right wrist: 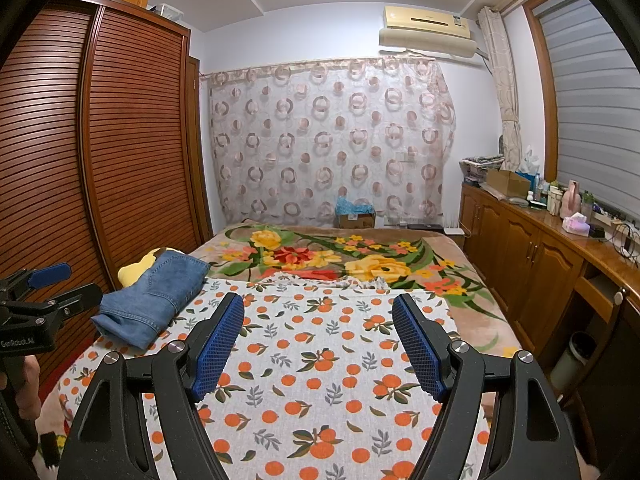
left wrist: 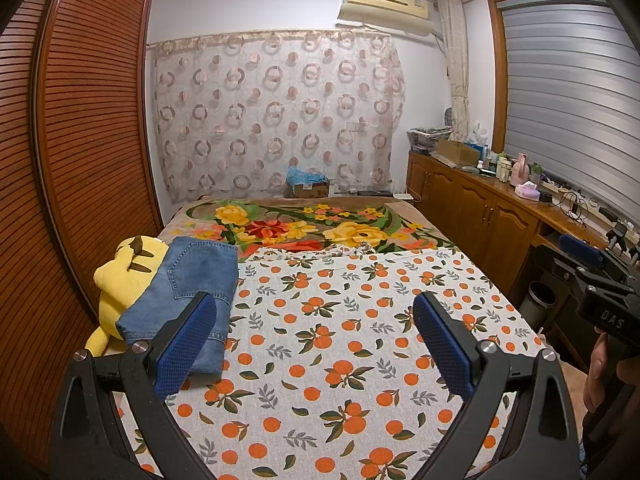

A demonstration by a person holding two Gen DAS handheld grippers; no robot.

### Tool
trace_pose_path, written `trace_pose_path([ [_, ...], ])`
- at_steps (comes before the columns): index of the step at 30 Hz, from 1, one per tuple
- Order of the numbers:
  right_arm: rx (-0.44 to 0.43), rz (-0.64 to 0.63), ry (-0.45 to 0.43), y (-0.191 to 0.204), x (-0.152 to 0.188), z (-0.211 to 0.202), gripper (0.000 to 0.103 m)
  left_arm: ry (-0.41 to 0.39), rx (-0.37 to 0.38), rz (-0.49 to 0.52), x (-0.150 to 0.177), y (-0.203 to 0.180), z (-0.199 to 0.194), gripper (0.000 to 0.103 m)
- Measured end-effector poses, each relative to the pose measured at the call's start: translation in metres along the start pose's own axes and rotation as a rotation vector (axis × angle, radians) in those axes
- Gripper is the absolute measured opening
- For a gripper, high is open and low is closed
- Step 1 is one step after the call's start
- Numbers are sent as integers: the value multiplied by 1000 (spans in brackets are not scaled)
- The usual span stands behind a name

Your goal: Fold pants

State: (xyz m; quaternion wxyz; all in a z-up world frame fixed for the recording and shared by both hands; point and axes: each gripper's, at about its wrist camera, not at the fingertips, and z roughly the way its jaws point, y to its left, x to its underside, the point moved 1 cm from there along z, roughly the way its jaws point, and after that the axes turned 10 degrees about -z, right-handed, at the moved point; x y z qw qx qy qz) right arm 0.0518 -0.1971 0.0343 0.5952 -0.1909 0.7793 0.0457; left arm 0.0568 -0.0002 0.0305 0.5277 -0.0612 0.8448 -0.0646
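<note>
Blue denim pants [left wrist: 188, 292] lie folded in a compact stack at the left edge of the bed, partly on a yellow plush toy [left wrist: 124, 276]. They also show in the right wrist view [right wrist: 154, 294]. My left gripper [left wrist: 314, 336] is open and empty, held above the orange-print sheet [left wrist: 344, 360], its left finger just in front of the pants. My right gripper [right wrist: 318, 336] is open and empty above the same sheet [right wrist: 320, 380], to the right of the pants. Each gripper shows at the edge of the other's view.
A flowered blanket [left wrist: 304, 228] covers the far half of the bed. A slatted wooden wardrobe [left wrist: 80, 140] stands close on the left. Wooden cabinets [left wrist: 480, 208] with cluttered tops run along the right, with a small bin [left wrist: 538, 304] beside the bed.
</note>
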Motion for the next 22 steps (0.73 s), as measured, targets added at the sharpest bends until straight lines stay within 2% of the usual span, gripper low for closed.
trace_pose_path([
  [22,1,1,-1,1,0,1,78,1,0,0,0,0,0,99],
])
